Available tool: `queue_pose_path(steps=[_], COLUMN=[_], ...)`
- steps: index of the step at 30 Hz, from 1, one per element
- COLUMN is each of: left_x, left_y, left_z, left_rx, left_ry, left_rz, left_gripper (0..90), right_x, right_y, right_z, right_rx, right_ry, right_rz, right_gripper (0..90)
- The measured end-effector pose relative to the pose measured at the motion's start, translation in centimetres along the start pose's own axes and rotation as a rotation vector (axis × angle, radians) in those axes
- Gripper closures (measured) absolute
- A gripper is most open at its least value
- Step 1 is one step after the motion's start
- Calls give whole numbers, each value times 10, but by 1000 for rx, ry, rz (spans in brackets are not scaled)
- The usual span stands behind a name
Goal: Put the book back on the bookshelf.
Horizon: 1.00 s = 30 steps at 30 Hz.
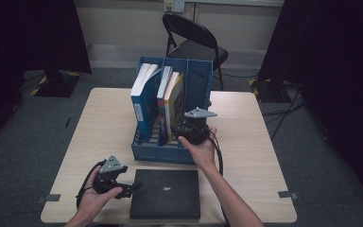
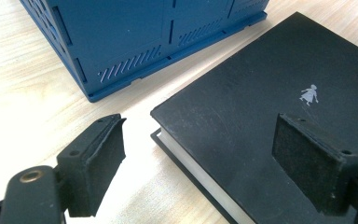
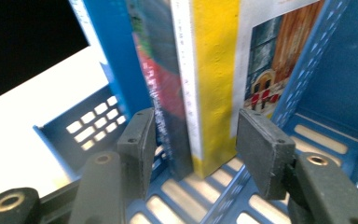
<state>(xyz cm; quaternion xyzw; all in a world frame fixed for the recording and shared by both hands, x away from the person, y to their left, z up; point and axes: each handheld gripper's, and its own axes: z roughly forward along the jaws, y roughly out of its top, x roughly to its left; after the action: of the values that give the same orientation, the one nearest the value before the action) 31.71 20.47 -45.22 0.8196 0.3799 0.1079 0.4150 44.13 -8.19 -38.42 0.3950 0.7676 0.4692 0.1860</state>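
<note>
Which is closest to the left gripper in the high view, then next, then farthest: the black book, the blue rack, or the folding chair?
From the left gripper:
1. Black book, lying flat right beside it on the table's near edge.
2. Blue rack, standing mid-table, beyond the book.
3. Folding chair, on the floor behind the table's far side.

Folding chair (image 1: pixel 194 40): black, on the grey floor beyond the counter's far edge.
Tape marks (image 1: pixel 288 194): grey strips at the counter's near corners.
Wall socket (image 1: pixel 174 5): on the far wall.

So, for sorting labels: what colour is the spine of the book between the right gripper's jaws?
Yellow spine, clearest in the right gripper view.
</note>
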Motion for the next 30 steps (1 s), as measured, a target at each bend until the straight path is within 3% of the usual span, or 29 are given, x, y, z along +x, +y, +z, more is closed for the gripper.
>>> queue_pose_path(steps=[16,24,30], left_x=[0,1,1], left_y=[0,1,2], left_z=[0,2,4], left_rx=[5,9,22], left_ry=[5,9,6], left_rz=[-6,-5,2], left_gripper=[167,200,197], right_x=[6,10,15], right_y=[-18,-36,-58], right_z=[-41,-67,-86], right_rx=[-11,-15,12], right_ry=[31,49,52], right_rz=[-37,-47,-58], right_gripper=[455,467,466])
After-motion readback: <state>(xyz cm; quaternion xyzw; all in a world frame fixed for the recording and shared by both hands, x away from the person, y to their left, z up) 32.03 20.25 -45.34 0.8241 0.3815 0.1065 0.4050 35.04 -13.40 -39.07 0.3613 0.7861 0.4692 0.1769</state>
